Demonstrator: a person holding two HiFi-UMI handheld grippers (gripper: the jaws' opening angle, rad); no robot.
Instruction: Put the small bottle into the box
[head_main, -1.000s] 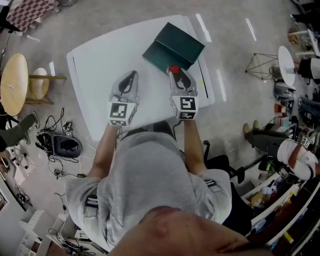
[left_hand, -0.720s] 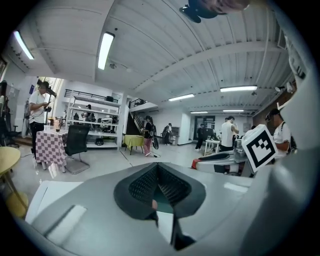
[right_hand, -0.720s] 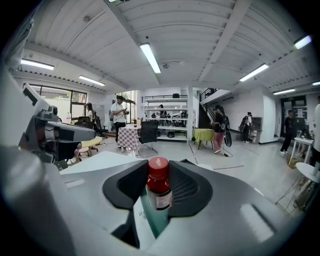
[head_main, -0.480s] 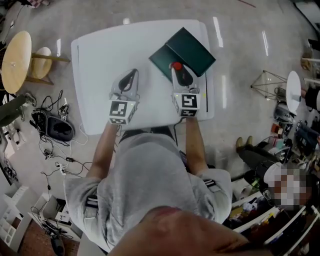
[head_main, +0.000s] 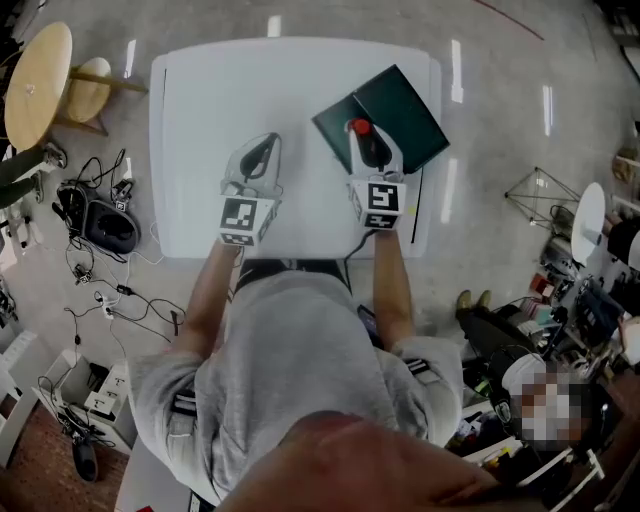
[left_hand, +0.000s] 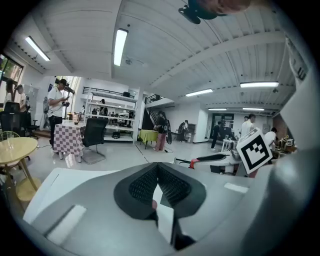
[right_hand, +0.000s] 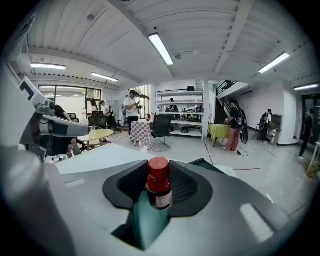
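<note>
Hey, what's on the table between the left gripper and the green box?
Nothing. In the head view, only bare white table separates the left gripper from the dark green box.

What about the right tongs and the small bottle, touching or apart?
Touching. The right gripper view shows the small bottle upright between the right tongs, which clamp it from both sides.

Box (head_main: 385, 112) on table (head_main: 215, 100), right side
</note>
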